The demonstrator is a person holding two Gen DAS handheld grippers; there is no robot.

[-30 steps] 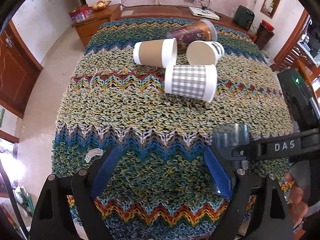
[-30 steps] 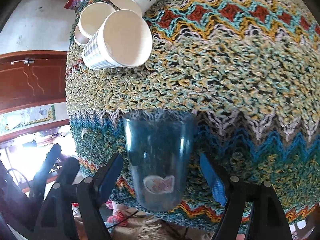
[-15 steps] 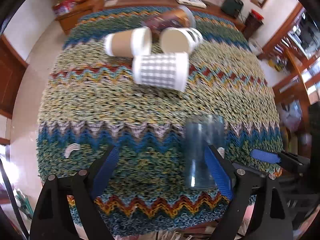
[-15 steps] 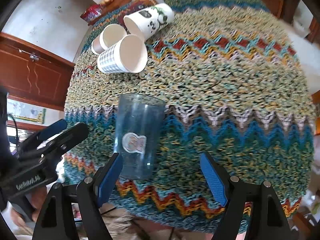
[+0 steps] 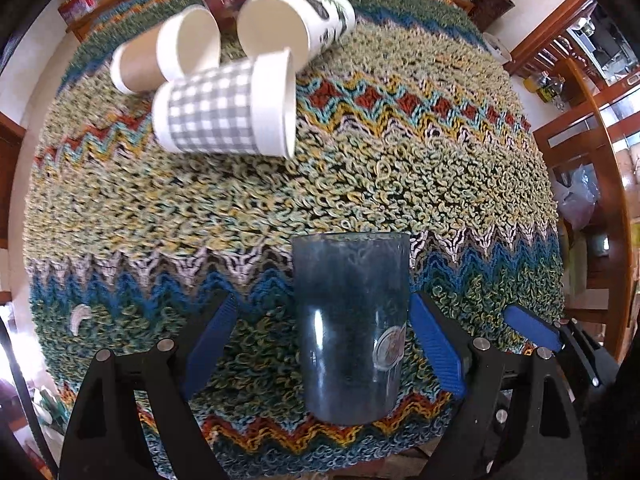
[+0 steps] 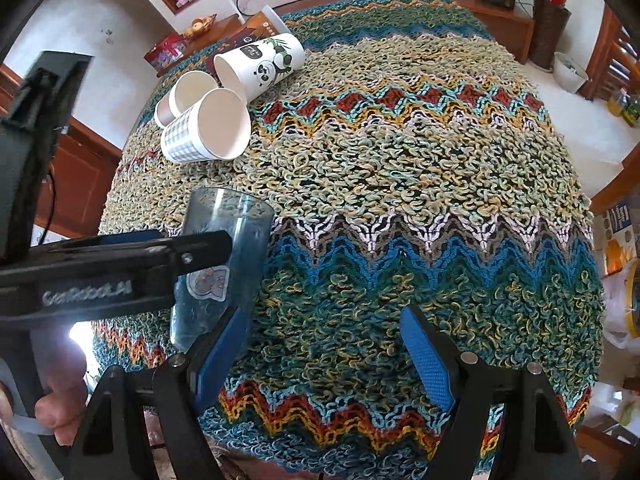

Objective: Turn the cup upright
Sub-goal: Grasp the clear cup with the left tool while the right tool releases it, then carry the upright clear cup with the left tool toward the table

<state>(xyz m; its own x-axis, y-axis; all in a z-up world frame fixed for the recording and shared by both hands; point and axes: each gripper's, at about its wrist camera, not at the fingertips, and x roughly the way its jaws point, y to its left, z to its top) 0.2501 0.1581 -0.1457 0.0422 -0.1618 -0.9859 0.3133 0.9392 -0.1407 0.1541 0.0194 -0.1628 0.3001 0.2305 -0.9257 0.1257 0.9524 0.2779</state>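
Observation:
A clear blue plastic cup (image 5: pixel 352 328) stands upright on the knitted tablecloth, mouth up, with a round sticker on its side. It sits between the fingers of my left gripper (image 5: pixel 320 344), which is open around it, the right pad close to its wall. In the right wrist view the same cup (image 6: pixel 224 260) stands at the left with the left gripper's black arm (image 6: pixel 112 272) across it. My right gripper (image 6: pixel 320 352) is open and empty, to the right of the cup.
Several paper cups lie on their sides at the far side of the table: a grey checked cup (image 5: pixel 224 112), a brown cup (image 5: pixel 168 60) and a panda cup (image 6: pixel 260 64). The tablecloth (image 6: pixel 400 184) covers the table; its front edge is near the grippers.
The right gripper has let go of the blue cup and drawn back to the right. The left gripper has moved in until its open fingers straddle the upright cup.

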